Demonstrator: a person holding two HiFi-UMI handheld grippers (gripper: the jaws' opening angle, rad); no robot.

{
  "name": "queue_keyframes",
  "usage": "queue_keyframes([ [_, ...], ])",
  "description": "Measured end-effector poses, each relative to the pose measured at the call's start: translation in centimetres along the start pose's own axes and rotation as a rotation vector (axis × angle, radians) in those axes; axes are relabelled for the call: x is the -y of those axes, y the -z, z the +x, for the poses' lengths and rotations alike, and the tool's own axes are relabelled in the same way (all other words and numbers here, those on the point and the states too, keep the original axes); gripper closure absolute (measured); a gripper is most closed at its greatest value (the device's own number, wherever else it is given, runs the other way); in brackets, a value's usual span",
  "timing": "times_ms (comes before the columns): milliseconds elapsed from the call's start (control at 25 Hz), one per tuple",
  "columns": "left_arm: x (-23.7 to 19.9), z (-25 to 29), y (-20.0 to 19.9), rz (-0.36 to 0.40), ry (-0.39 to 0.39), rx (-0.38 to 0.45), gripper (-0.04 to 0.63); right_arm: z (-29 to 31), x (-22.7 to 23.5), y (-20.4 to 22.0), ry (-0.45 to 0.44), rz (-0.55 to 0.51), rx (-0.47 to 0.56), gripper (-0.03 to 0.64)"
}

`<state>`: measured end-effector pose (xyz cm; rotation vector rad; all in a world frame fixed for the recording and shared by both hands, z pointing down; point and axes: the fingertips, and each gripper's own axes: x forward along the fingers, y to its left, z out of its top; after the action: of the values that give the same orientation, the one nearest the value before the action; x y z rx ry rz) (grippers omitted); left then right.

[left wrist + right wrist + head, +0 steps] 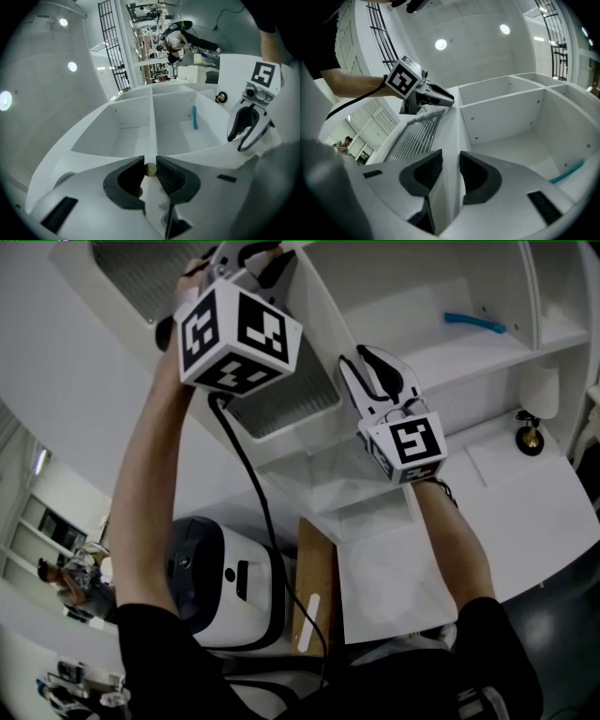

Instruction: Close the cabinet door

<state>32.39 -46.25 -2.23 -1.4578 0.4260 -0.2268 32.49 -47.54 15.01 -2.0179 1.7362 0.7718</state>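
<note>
A white cabinet door [298, 401] with a grey slatted panel stands swung open from the white cabinet [422, 306]. The left hand-held gripper [150, 161] is clamped on the door's small round beige knob [150, 169]. The right hand-held gripper [446, 158] pinches the door's edge.

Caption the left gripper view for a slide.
Left gripper clamped on the small round knob of the door, white cabinet compartments beyond, a blue object in the right one.
</note>
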Motion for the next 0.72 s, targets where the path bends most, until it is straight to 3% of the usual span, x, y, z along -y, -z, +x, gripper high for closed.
queue_keyframes([
  [160,-0.2,0.1,0.0,-0.022,-0.038,0.007,0.508,0.1,0.3,0.1,0.002,0.007,-0.023,0.485],
  [400,-0.2,0.3,0.2,-0.053,-0.082,-0.036,0.508,0.6,0.1,0.0,0.0,-0.059,-0.18,0.485],
  [520,-0.2,0.3,0.2,0.021,-0.135,-0.059,0.506,0.3,0.0,-0.1,0.011,-0.096,-0.235,0.491],
  [600,0.3,0.1,0.4,0.051,-0.168,-0.069,0.506,-0.8,-0.1,-0.3,0.021,-0.119,-0.245,0.579],
  [720,0.2,-1.1,-0.2,-0.099,-0.201,-0.051,0.507,-3.2,-0.7,-1.3,0.005,-0.134,-0.229,0.584],
])
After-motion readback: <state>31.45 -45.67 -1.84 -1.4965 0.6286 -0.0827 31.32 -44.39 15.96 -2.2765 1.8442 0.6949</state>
